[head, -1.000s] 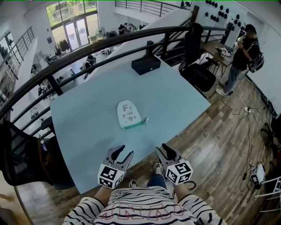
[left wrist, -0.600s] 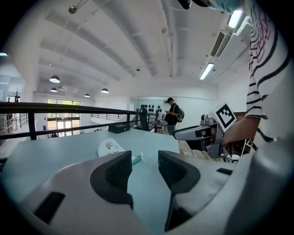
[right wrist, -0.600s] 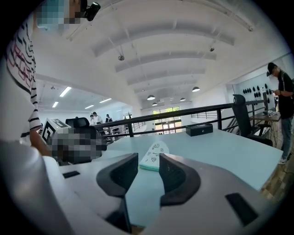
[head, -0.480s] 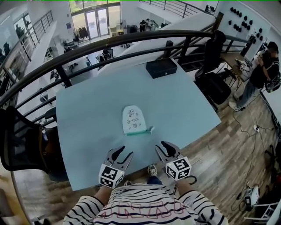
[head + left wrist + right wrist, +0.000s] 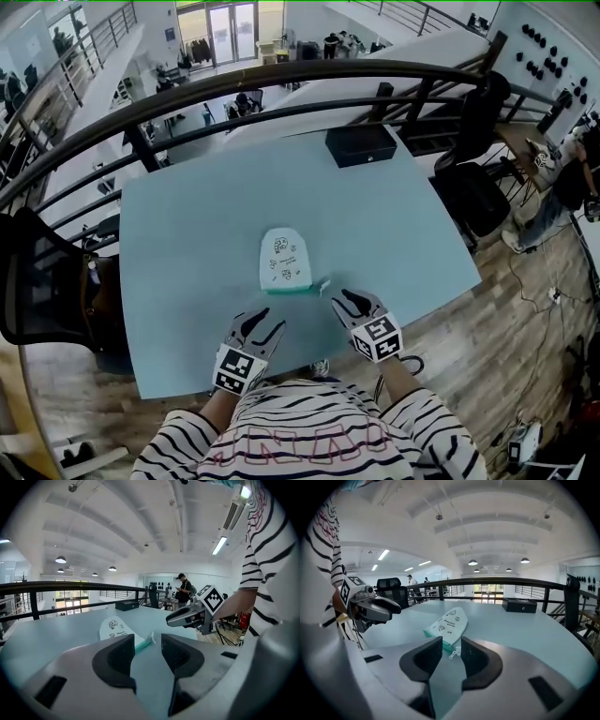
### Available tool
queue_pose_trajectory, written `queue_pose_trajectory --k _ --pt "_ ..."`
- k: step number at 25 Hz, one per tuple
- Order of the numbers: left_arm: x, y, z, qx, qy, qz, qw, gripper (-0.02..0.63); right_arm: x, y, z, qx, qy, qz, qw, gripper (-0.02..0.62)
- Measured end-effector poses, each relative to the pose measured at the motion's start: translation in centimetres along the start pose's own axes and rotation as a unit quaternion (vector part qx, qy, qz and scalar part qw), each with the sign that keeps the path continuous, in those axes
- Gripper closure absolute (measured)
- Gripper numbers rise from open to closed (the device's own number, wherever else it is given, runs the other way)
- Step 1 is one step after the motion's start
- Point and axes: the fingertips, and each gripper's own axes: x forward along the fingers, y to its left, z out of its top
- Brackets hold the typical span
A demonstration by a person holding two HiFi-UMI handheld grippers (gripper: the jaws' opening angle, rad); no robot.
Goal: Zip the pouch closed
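While the pouch [image 5: 284,261] lies flat near the middle of the table [image 5: 187,225], its green zipper edge is turned toward the person, which puts the seam within easy reach of both tools. The zipper tab [image 5: 453,652] sticks out at the right end of that edge, so closing the pouch looks like a job of drawing it leftward along the seam. The right gripper [image 5: 350,302] sits low over the table just short of that corner, aimed so that the tab shows in the gap between its jaws; those jaws are closing, but nothing is pinched yet and the pads touch neither tab nor fabric. The left gripper [image 5: 258,324] hangs near the table's front edge, a little apart from the pouch's left end, with its jaws standing apart and only bare tabletop between them. That spot seems chosen to pin or grip the far end of the seam, since a soft pouch would likely slide or bunch if pulled from one side alone. A black box [image 5: 361,145] at the far edge is well clear of all this.
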Motion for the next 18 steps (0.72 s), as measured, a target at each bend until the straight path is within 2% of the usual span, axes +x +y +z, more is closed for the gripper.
queue_pose_trajectory --k 4,7,10,13,16,18 --pt "1.4 -0.3 -0.9 0.002 0.014 0.005 0.9999 0.446 2.1 -1.2 -1.4 -0.053 0.036 0.027 0.998 0.466" --pt "2.2 -0.5 -1.5 0.003 0.026 0.009 0.9996 0.446 3.5 -1.7 -2.4 -0.127 0.071 0.053 0.988 0.468" --pt "2.6 -0.8 -2.1 0.003 0.039 0.012 0.9992 0.446 4.6 -1.9 -2.9 -0.219 0.104 0.083 0.967 0.468" --pt "2.9 -0.6 -2.6 0.007 0.049 0.018 0.9986 0.446 6.0 -2.2 -3.3 -0.285 0.128 0.110 0.944 0.468" --pt "2.8 -0.3 -3.0 0.004 0.055 0.024 0.9982 0.446 7.1 -2.0 -3.7 -0.333 0.146 0.139 0.921 0.468" --pt "2.8 0.0 -3.2 0.001 0.058 0.028 0.9979 0.446 7.6 -2.1 -3.7 -0.347 0.151 0.151 0.913 0.468"
